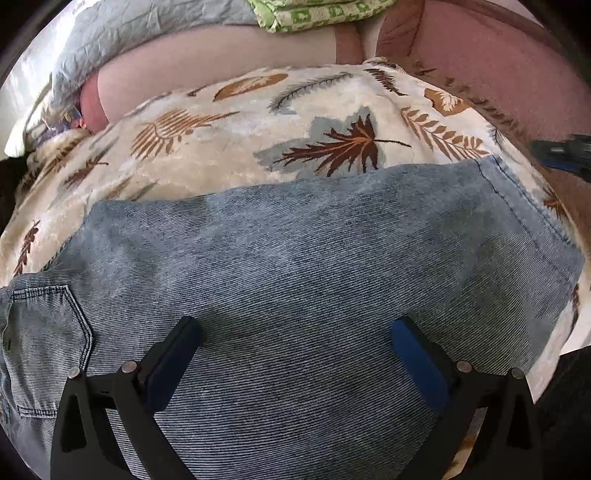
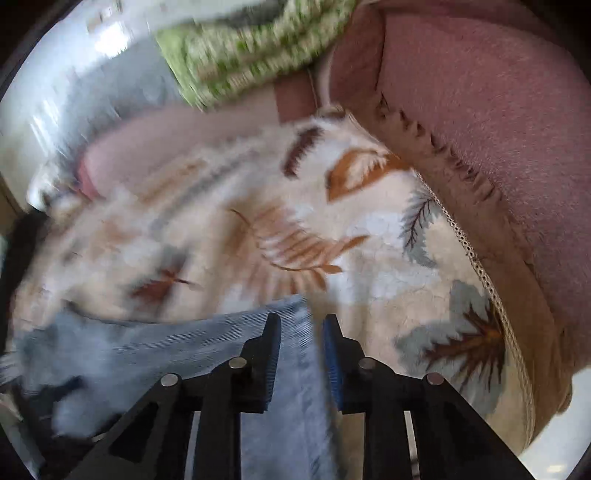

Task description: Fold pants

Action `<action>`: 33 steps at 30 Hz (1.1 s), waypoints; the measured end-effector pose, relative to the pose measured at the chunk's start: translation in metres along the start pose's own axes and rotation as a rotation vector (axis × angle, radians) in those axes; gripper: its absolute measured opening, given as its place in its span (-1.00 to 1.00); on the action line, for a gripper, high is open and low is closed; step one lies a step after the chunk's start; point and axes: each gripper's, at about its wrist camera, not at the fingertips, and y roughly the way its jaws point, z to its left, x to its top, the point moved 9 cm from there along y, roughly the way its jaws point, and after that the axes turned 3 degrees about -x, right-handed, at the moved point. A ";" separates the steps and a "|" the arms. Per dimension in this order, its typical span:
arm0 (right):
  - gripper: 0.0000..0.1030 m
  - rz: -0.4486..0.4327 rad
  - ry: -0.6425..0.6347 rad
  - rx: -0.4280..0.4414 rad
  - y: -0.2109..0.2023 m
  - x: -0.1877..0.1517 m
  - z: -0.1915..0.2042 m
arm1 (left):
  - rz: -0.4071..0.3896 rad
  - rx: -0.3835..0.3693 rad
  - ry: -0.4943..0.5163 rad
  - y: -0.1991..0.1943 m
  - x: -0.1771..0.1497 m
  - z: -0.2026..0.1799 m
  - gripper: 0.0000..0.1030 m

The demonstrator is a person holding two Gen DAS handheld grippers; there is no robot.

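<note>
Blue denim pants (image 1: 295, 258) lie folded flat on a cream blanket with leaf prints (image 1: 221, 147). A back pocket (image 1: 44, 332) shows at the left. My left gripper (image 1: 295, 332) is open wide and empty, just above the denim. My right gripper (image 2: 301, 332) is partly open over the right corner of the pants (image 2: 295, 369); denim lies between its fingers and is not pinched. The right wrist view is blurred by motion. The right gripper also shows in the left wrist view (image 1: 565, 155), past the pants' far right corner.
A pink sofa backrest (image 2: 498, 129) runs along the right with a brown fringed cover (image 2: 461, 177). A green patterned cushion (image 1: 314, 14) and a grey pillow (image 1: 129, 37) lie at the far end. The blanket edge (image 2: 480, 266) ends beside the backrest.
</note>
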 end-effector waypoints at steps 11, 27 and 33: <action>0.31 0.092 0.315 0.323 -0.027 -0.075 0.005 | -0.003 0.031 0.003 -0.017 -0.014 -0.001 0.99; 0.45 0.148 0.818 0.554 0.006 -0.134 -0.038 | -0.074 -0.119 -0.218 -0.043 -0.005 0.002 0.99; 0.05 0.105 0.851 0.523 0.011 -0.124 -0.044 | -0.027 -0.102 -0.187 -0.025 -0.003 -0.014 0.99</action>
